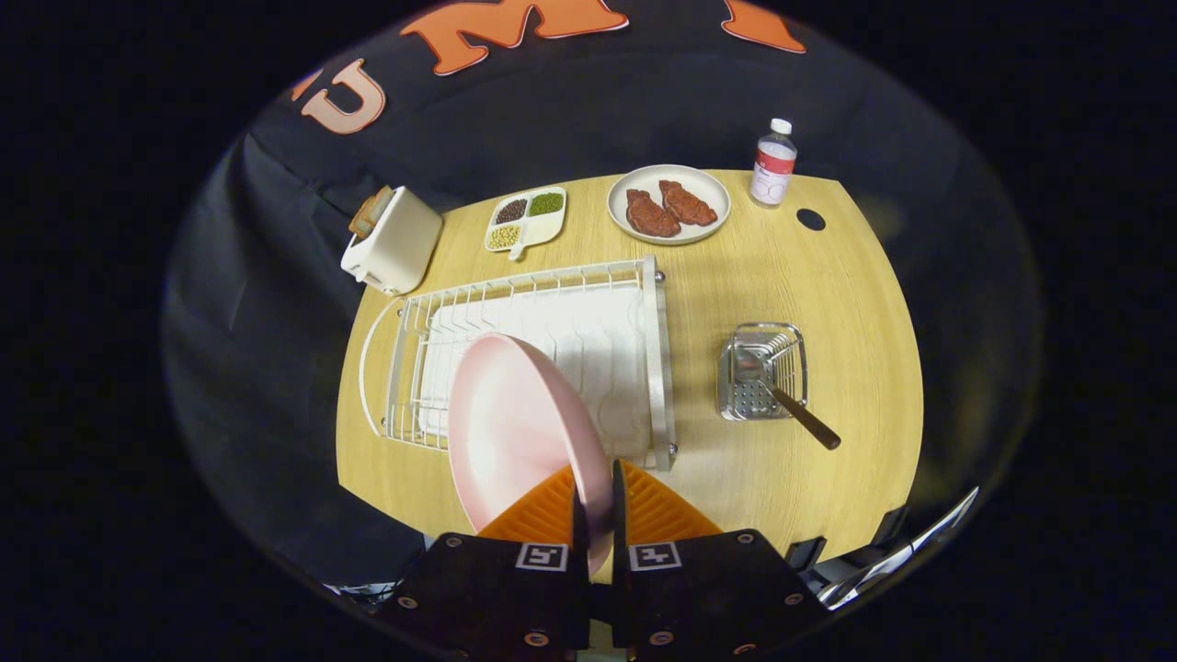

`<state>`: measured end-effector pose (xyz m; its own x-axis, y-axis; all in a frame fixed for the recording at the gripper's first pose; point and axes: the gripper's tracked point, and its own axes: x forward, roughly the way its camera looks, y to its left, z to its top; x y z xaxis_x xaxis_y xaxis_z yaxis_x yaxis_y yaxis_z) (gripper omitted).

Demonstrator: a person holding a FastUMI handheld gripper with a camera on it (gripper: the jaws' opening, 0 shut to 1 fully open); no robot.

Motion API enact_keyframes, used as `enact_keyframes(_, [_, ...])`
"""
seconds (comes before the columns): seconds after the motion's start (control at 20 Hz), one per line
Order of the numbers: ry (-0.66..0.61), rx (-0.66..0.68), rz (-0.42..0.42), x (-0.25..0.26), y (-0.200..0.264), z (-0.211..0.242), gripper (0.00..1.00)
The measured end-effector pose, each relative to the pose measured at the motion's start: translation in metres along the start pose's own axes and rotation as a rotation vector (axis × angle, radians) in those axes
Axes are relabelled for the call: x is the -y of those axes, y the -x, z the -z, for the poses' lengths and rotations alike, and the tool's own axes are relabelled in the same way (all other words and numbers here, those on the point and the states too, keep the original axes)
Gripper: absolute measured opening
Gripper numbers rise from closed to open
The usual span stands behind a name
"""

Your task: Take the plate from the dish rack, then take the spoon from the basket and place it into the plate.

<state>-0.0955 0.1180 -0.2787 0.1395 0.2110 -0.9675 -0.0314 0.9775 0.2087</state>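
Note:
A pink plate (515,428) stands on edge between my fingers, lifted above the near end of the white wire dish rack (552,317). My gripper (596,501) is shut on the plate's rim, one finger on each face. To the right of the rack, a small metal basket (761,372) sits on the wooden table with a spoon (791,409) in it. The spoon's bowl lies inside the basket and its dark brown handle sticks out toward me over the rim.
Beyond the rack are a white toaster (394,241) with toast, a divided dish of beans (526,219), a white plate with two meat pieces (668,203) and a small bottle (773,163). Bare wooden table (736,276) lies between rack and basket.

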Motion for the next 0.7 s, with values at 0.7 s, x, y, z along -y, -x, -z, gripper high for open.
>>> enact_keyframes(0.7, [-0.004,-0.134,-0.039,0.031,-0.054,0.116,0.1])
